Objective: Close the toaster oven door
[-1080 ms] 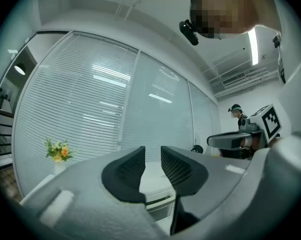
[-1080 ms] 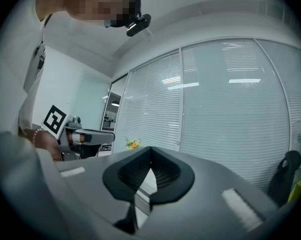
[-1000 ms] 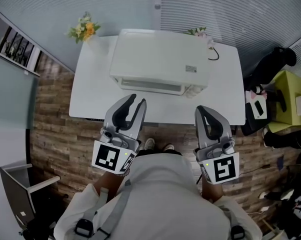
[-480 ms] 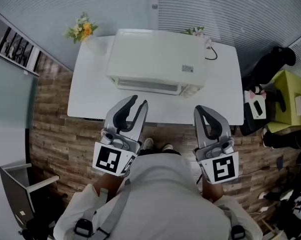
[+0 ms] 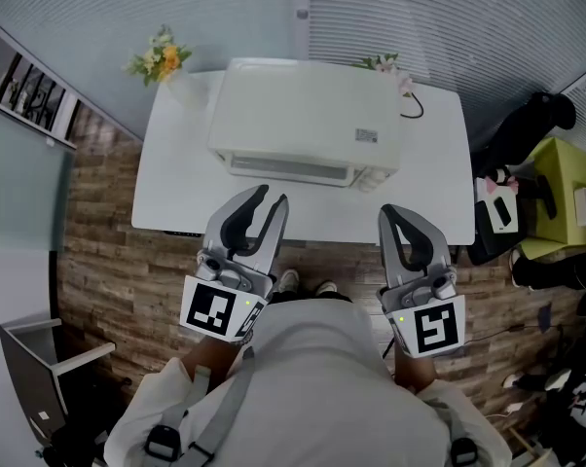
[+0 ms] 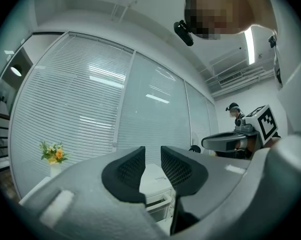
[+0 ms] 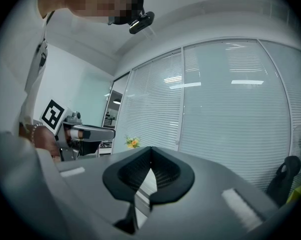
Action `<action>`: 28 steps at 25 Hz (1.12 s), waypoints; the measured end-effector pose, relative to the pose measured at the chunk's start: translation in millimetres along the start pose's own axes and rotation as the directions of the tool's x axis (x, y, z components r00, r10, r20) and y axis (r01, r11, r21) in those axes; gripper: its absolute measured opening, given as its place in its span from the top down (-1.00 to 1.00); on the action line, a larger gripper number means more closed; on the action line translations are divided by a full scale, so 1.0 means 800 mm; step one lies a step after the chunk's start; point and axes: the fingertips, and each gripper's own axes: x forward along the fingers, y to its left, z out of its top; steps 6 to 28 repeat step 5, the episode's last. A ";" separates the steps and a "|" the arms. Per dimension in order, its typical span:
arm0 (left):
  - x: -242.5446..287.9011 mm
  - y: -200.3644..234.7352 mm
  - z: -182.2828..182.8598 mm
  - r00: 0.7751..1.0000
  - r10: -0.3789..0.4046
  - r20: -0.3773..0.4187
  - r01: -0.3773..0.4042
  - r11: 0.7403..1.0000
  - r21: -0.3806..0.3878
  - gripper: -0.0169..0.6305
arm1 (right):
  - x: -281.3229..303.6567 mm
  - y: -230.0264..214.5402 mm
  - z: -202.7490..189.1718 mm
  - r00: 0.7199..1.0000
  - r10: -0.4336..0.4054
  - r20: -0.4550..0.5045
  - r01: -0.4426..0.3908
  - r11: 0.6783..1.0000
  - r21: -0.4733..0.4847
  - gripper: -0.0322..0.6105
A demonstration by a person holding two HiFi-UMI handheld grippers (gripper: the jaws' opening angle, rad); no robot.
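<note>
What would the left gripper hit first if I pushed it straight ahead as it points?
Probably the toaster oven: the left gripper aims at its front, and the oven shows through the gap between its jaws. Nothing stands between; depth is unclear.

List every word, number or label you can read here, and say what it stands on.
No text can be read.
The label on top of the toaster oven: too small to read.
The left hand-held gripper and right hand-held gripper: square marker patterns only, no words.
</note>
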 end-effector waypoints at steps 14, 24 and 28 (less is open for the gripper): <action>0.000 0.006 -0.003 1.000 0.001 -0.008 -0.001 1.000 -0.018 0.63 | 0.003 0.000 0.000 1.000 -0.004 -0.005 0.004 1.000 -0.002 0.89; 0.000 0.006 -0.003 1.000 0.001 -0.008 -0.001 1.000 -0.018 0.63 | 0.003 0.000 0.000 1.000 -0.004 -0.005 0.004 1.000 -0.002 0.89; 0.000 0.006 -0.003 1.000 0.001 -0.008 -0.001 1.000 -0.018 0.63 | 0.003 0.000 0.000 1.000 -0.004 -0.005 0.004 1.000 -0.002 0.89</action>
